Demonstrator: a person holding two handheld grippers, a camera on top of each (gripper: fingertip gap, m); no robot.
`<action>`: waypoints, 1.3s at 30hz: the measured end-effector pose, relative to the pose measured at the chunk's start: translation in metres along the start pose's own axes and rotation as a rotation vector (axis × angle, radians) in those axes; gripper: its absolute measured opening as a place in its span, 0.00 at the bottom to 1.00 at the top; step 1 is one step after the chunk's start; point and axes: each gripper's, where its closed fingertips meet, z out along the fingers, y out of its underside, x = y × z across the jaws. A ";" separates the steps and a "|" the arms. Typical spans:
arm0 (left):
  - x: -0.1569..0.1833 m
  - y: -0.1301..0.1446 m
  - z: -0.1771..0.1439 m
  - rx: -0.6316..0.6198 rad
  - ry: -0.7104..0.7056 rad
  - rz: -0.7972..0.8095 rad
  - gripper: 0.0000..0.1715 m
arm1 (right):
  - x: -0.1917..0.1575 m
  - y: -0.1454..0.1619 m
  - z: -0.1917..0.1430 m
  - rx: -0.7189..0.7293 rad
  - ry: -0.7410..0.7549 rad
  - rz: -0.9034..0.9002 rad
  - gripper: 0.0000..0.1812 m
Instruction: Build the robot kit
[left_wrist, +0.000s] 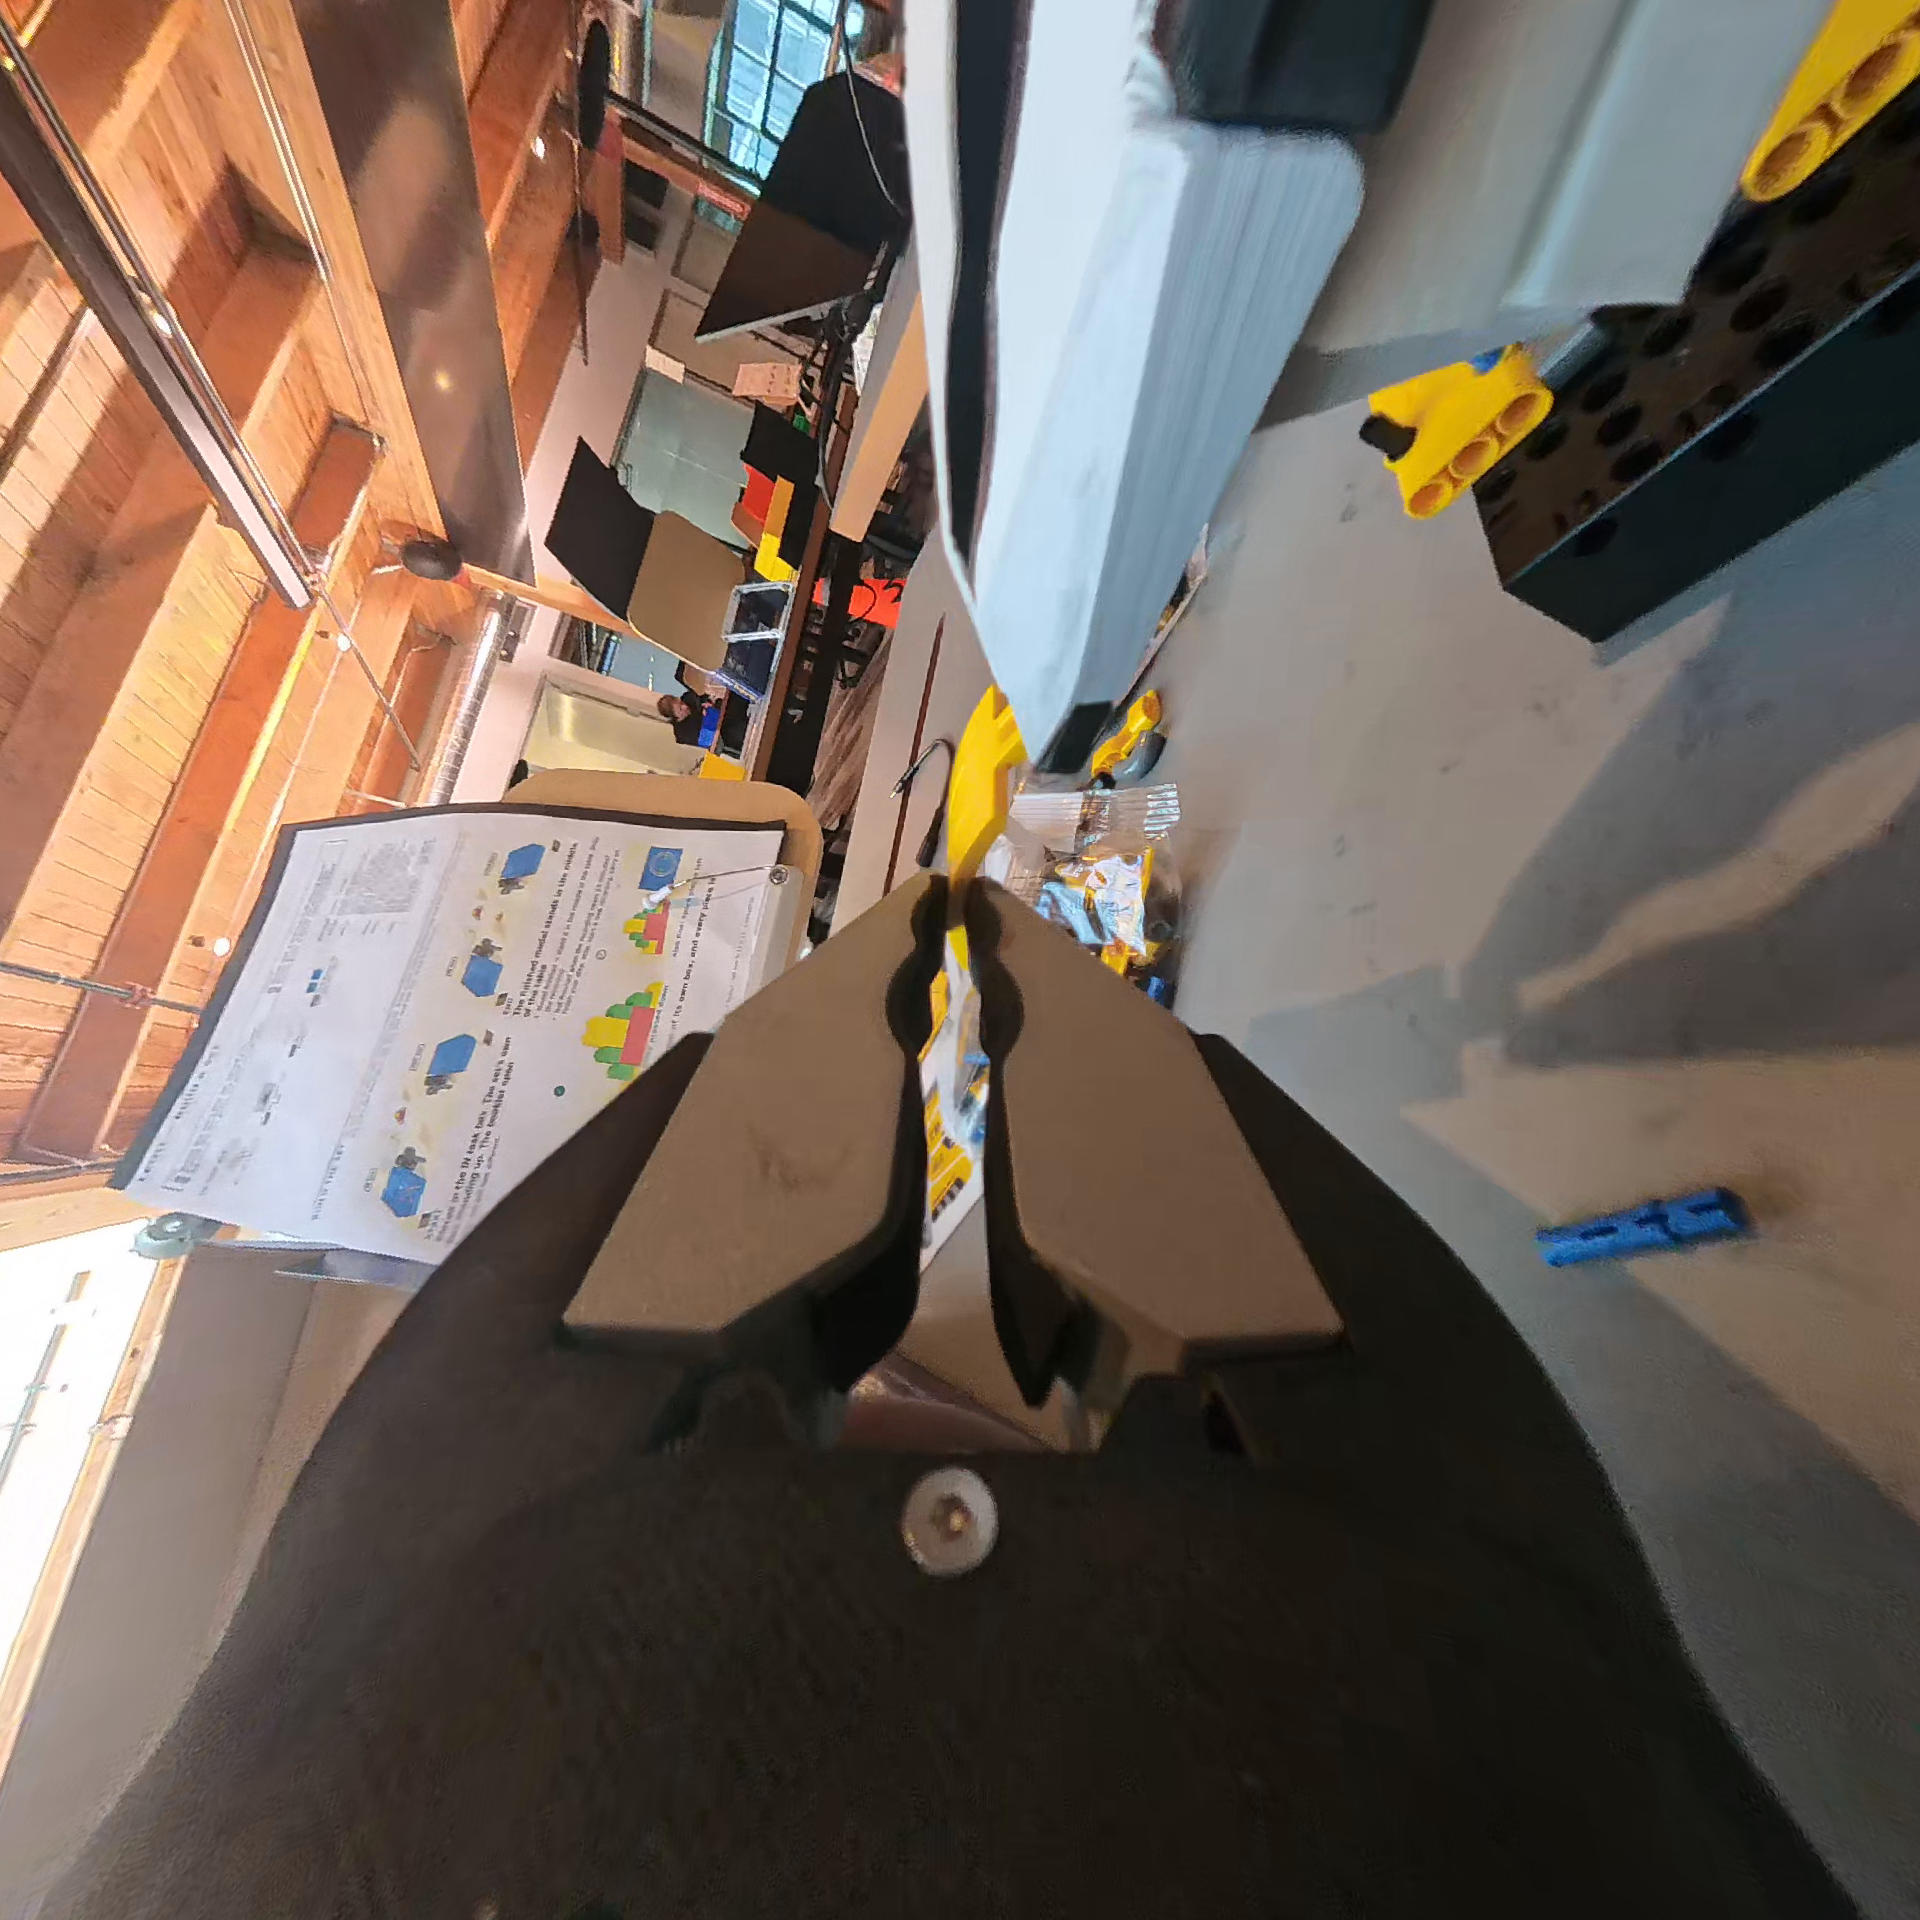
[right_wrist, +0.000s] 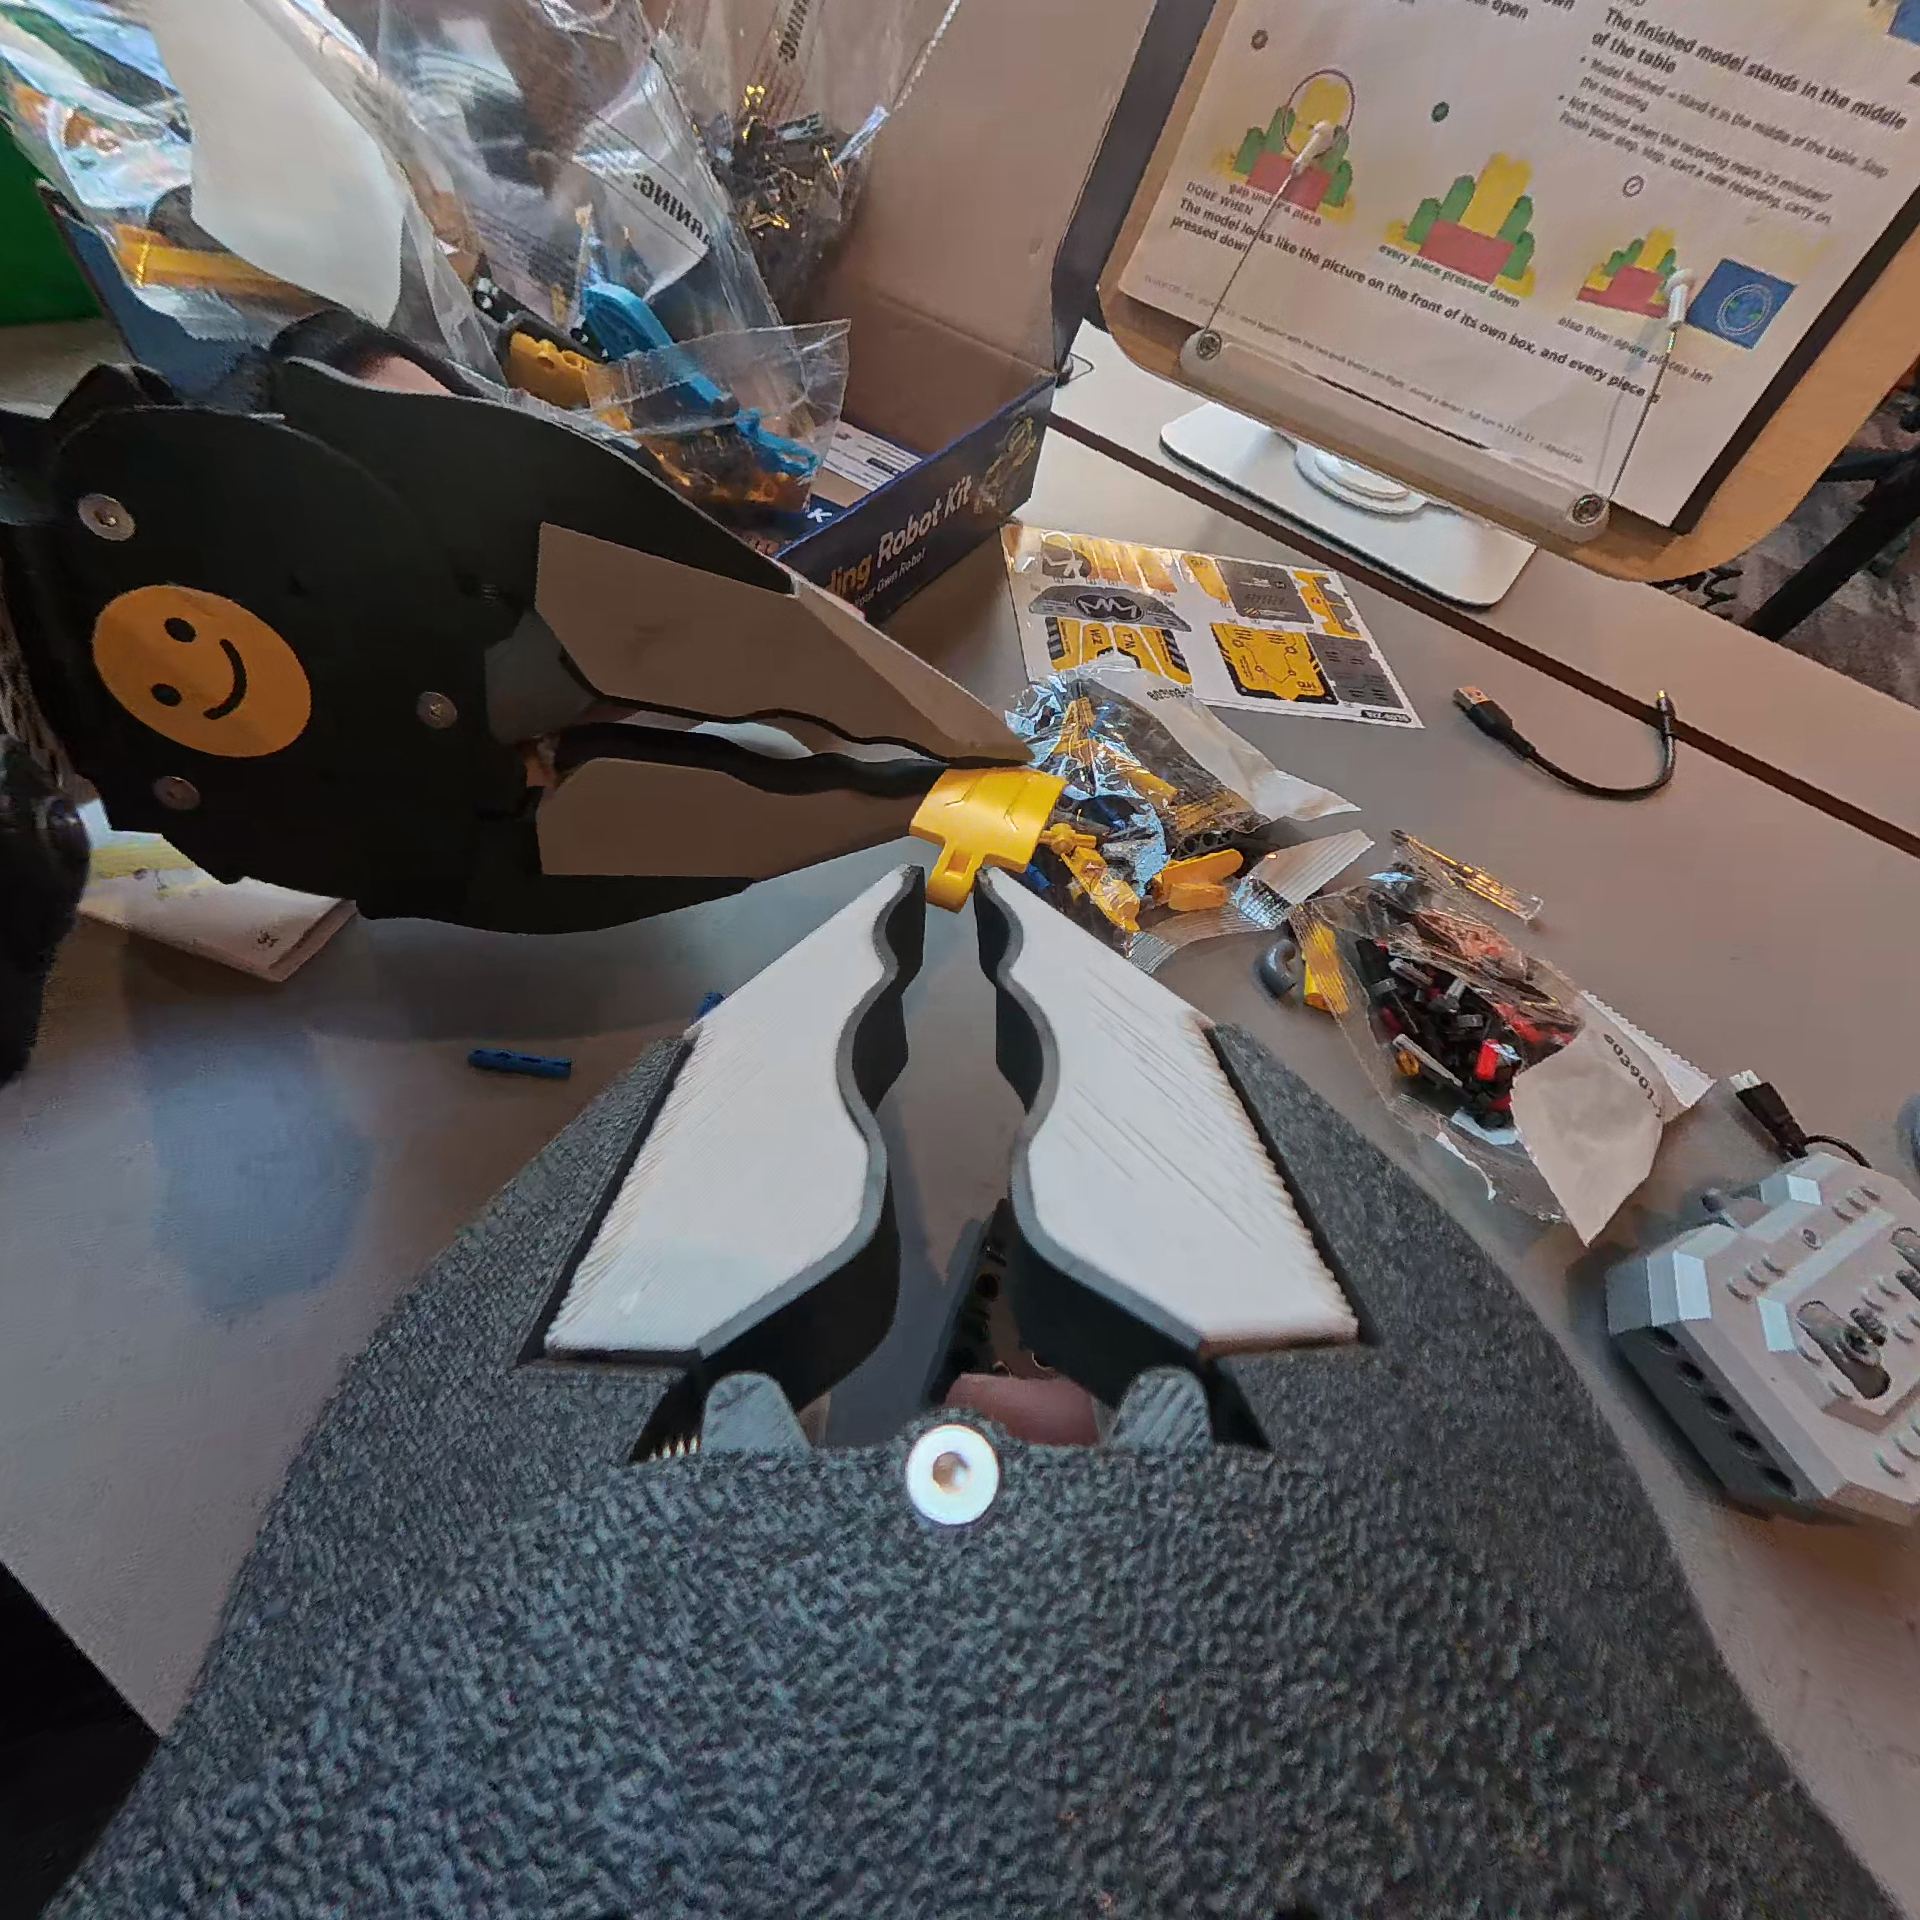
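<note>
My left gripper (right_wrist: 961, 774) has jaws clamped on yellow part (right_wrist: 987, 821), held above desk (right_wrist: 312, 1143); right gripper (right_wrist: 949, 883) jaws narrow, pinching nothing, at its tab; looks light, stiff, slick; I'd grip flats.

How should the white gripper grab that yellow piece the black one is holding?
Probably by the small tab hanging under the yellow piece, coming from below. The left gripper pinches its top edge, and the tab already points into the gap of the right gripper.
</note>
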 end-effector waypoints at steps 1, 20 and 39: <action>0.001 0.000 0.000 0.006 0.012 -0.010 0.00 | 0.001 0.001 -0.001 -0.001 0.003 -0.001 0.05; 0.002 0.036 0.002 -0.104 0.085 -0.179 0.07 | -0.044 0.049 -0.056 -0.070 -0.023 -0.044 0.04; 0.008 0.046 0.006 -0.143 0.098 -0.245 0.05 | -0.131 0.085 -0.039 -0.227 -0.255 0.017 0.16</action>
